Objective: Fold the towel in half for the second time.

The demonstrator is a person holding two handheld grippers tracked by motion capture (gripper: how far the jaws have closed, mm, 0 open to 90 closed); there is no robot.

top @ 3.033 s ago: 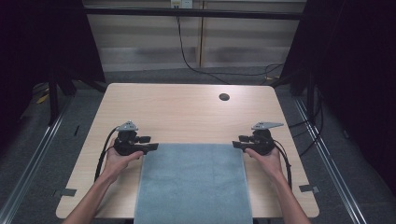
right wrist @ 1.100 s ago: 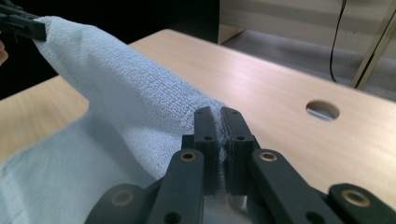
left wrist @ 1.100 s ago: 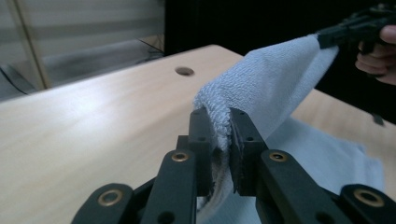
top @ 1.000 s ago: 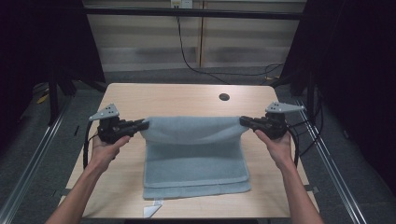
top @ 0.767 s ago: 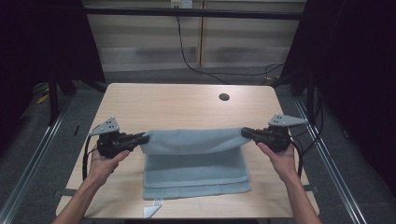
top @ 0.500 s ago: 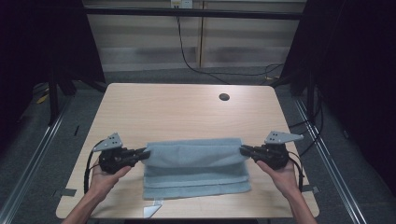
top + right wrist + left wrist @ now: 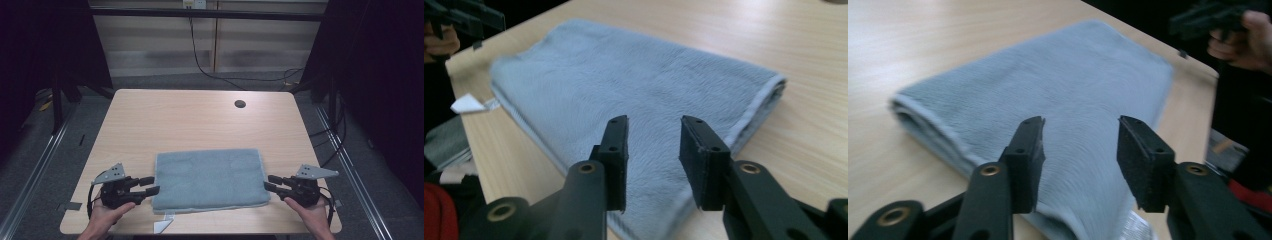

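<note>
A grey-blue towel (image 7: pixel 209 178) lies folded in half near the table's front edge, its fold toward the back. My left gripper (image 7: pixel 148 185) stands open just off the towel's left end, nothing between its fingers. In the left gripper view the towel (image 7: pixel 1048 95) spreads beyond the parted jaws of my left gripper (image 7: pixel 1079 150). My right gripper (image 7: pixel 270 183) is open just off the towel's right end. The right gripper view shows the towel (image 7: pixel 634 85) beyond my right gripper (image 7: pixel 653 145), its jaws apart and empty. A white label (image 7: pixel 164 226) sticks out under the towel's front left corner.
The light wooden table (image 7: pixel 180 120) has a round cable hole (image 7: pixel 240 104) at the back right. Dark curtains and metal floor rails flank the table. Cables hang behind its far edge.
Both grippers carried the towel's far edge toward me, folding it in half, laid it down, then opened and let go. They now rest beside the towel's ends.
</note>
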